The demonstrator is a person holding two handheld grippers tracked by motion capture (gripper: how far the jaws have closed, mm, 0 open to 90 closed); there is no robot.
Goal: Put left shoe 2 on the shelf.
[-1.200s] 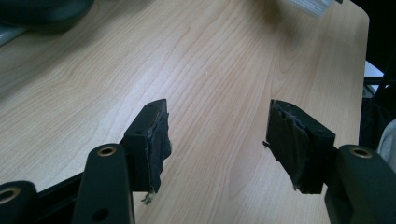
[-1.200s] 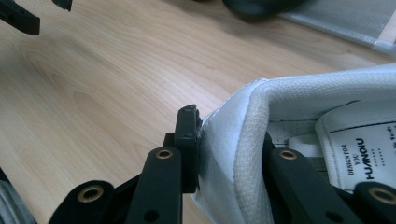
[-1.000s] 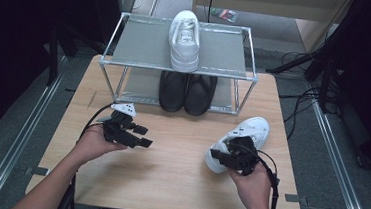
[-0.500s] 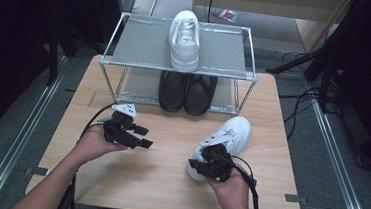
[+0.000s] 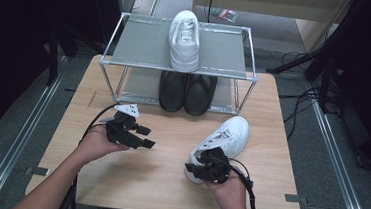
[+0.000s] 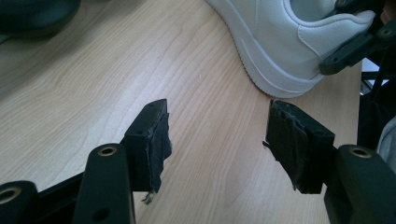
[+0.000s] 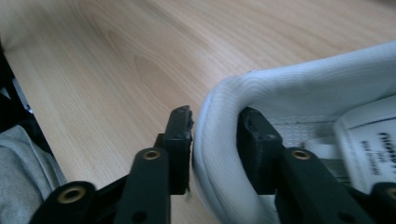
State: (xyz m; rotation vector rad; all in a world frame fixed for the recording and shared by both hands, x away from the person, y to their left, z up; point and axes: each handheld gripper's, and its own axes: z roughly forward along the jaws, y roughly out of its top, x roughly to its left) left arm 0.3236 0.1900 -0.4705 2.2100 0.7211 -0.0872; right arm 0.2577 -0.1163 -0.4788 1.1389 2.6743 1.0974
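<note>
The right gripper point(image 5: 203, 167) sits at the heel of a white sneaker point(image 5: 225, 138) that lies on the wooden table point(image 5: 157, 182), toe pointing toward the rack. In the right gripper view one jaw stands outside the padded heel collar point(image 7: 219, 135) and the other inside the shoe; the jaws have just been opening, and the outer pad looks to stand a sliver off the collar, though from this angle I can't be sure it is clear of it, so I'd call the grip released with the heel between the jaws. The left gripper point(image 5: 141, 136) hovers over bare wood to the left, well apart from the sneaker, jaws spread wide and empty. Behind, a metal shoe rack point(image 5: 127, 55) carries another white sneaker point(image 5: 185, 39) on top and a pair of black shoes point(image 5: 187, 92) beneath.
</note>
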